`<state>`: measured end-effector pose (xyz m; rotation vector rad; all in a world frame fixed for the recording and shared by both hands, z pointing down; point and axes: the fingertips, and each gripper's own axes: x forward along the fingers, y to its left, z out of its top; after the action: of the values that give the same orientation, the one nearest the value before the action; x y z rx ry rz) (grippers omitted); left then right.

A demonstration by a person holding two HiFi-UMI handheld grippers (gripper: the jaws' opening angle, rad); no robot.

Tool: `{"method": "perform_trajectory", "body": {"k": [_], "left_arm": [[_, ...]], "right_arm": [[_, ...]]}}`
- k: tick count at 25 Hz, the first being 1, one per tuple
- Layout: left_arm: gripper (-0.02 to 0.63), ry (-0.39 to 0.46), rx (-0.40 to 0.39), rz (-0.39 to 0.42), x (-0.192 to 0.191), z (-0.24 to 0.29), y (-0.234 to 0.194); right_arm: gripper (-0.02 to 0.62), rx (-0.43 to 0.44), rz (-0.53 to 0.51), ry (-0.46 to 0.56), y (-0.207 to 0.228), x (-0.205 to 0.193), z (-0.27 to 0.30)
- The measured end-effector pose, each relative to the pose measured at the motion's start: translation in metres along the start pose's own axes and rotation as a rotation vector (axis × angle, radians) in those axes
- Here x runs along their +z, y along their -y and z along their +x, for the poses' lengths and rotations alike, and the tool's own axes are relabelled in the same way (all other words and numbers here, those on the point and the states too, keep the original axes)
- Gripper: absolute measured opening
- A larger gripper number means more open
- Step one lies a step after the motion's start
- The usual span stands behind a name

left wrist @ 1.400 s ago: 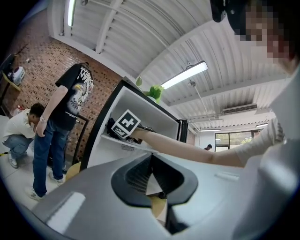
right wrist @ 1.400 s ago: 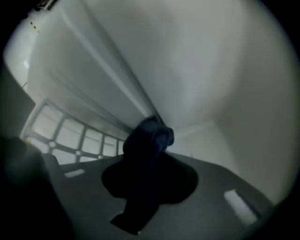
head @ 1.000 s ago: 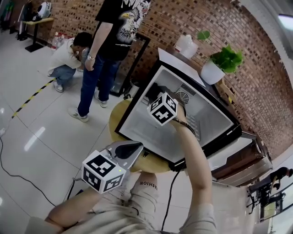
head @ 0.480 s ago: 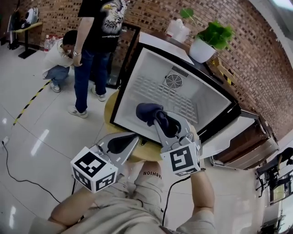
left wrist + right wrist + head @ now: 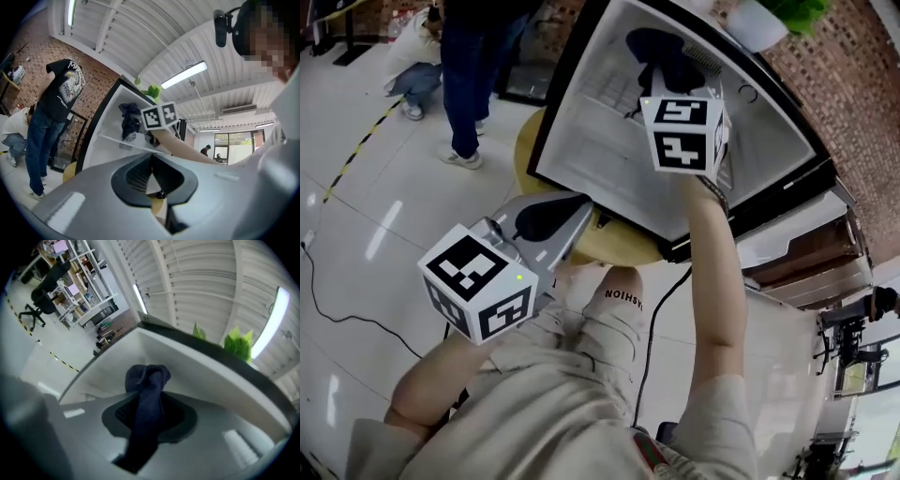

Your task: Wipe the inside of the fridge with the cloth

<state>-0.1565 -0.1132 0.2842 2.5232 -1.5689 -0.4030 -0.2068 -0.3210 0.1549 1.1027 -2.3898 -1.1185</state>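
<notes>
Right gripper (image 5: 664,75) higher in fridge (image 5: 591,141), jaws on bunched navy cloth (image 5: 147,380); left gripper (image 5: 577,208) closed.

A glossy white tiled floor (image 5: 356,234) spreads across the room, crossed by a diagonal black-and-yellow striped tape line (image 5: 358,155). A red brick wall (image 5: 853,89) runs along the far side. Overhead, a white slatted ceiling (image 5: 140,28) carries long fluorescent tube lights (image 5: 185,74), all lit. Large windows (image 5: 229,140) at the far end let in daylight. Off to one side stand a black wheeled office chair (image 5: 47,282) and open white shelving (image 5: 82,277) loaded with small items. A round yellow wooden tabletop (image 5: 623,246) sits near the middle.
</notes>
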Motion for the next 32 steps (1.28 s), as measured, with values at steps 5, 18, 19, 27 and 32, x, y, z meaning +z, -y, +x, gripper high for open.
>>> {"method": "perform_trajectory", "body": {"k": [5,18,19,27,32], "left_arm": [[0.003,0.008,-0.005,-0.018,-0.001,-0.004,-0.001],[0.003,0.047,-0.003,-0.011,0.016,-0.011,-0.004],[0.003,0.051,-0.005,-0.011,0.017,-0.012,-0.003],[0.003,0.073,-0.004,0.000,0.027,-0.017,-0.001],[0.003,0.051,0.006,0.007,0.019,0.004,0.005]], "right_arm": [[0.078,-0.067,0.028,-0.030,0.016,-0.010,0.081],[0.078,-0.246,0.052,-0.101,0.059,-0.034,0.125],[0.077,-0.311,0.135,-0.100,0.077,-0.044,0.114],[0.075,-0.790,0.515,-0.067,0.186,-0.133,-0.003],[0.071,-0.703,0.694,-0.041,0.175,-0.159,-0.004]]}}
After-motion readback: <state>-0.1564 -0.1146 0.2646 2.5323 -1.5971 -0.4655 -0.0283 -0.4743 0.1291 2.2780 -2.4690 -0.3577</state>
